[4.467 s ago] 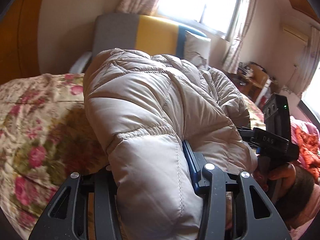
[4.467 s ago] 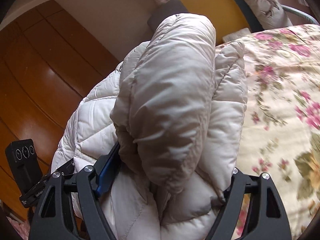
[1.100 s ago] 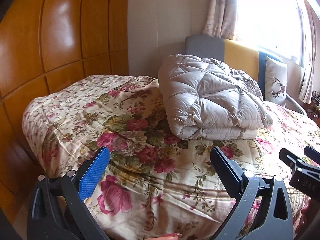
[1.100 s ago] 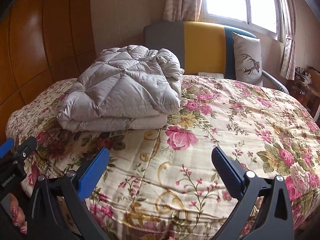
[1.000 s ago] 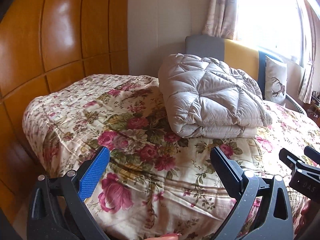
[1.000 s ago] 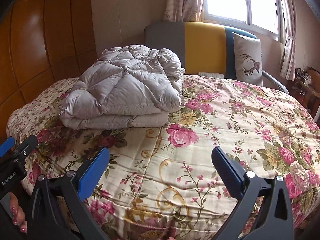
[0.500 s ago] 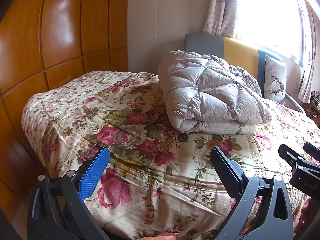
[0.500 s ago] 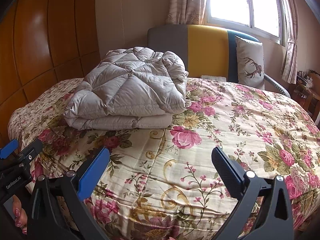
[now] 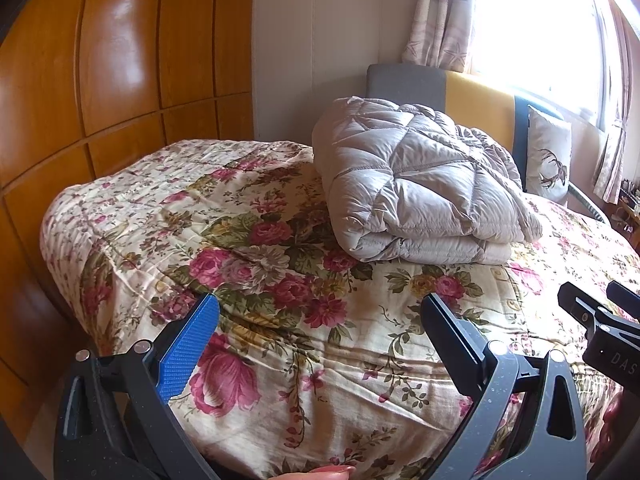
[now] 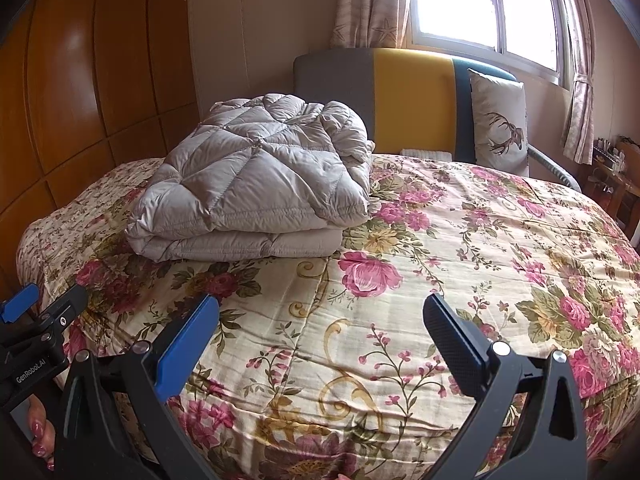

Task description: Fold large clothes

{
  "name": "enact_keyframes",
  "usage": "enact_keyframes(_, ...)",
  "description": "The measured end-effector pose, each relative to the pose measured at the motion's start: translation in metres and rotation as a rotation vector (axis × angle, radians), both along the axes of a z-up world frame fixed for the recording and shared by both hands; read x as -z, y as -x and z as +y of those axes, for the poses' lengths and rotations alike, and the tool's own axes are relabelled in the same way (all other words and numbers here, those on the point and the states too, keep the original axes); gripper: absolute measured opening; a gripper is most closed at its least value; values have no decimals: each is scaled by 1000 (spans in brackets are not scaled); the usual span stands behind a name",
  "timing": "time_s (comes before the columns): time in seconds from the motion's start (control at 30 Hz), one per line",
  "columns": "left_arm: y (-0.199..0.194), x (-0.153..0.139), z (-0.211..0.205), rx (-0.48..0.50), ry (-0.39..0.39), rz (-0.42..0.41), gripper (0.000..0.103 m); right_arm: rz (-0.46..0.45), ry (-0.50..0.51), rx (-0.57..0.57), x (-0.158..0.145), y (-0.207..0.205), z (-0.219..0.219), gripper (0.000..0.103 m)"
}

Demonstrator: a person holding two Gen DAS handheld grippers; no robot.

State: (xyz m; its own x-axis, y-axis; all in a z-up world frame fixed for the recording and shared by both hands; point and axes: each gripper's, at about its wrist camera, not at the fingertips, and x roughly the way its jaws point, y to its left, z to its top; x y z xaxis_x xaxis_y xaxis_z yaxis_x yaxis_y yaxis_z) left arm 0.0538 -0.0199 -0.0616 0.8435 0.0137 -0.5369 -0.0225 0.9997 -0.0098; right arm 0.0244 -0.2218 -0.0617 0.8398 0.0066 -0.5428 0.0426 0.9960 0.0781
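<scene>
A beige quilted down coat (image 9: 416,184) lies folded in a thick stack on the floral bedspread (image 9: 240,248), near the headboard. It also shows in the right wrist view (image 10: 260,184). My left gripper (image 9: 320,312) is open and empty, held back over the foot of the bed, well short of the coat. My right gripper (image 10: 320,312) is open and empty too, over the bedspread (image 10: 480,240) to the right of the coat. Each gripper shows at the edge of the other's view.
A grey, yellow and blue headboard (image 10: 412,100) stands behind the coat, with a deer-print pillow (image 10: 500,124) at its right. Wooden wardrobe panels (image 9: 100,80) line the left side. A window (image 10: 480,8) with curtains is behind. A cluttered wooden shelf (image 10: 616,168) stands at far right.
Earlier both grippers were shut on the coat. Now both are open and pulled back from it. Over the last second both have drifted slightly, with the coat lying still.
</scene>
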Motion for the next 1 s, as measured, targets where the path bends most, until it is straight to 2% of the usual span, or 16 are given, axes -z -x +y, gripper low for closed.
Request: enact_keyframes(1.0, 0, 5, 1, -1, 6, 13, 100, 14, -1, -26, 3, -3, 3, 101)
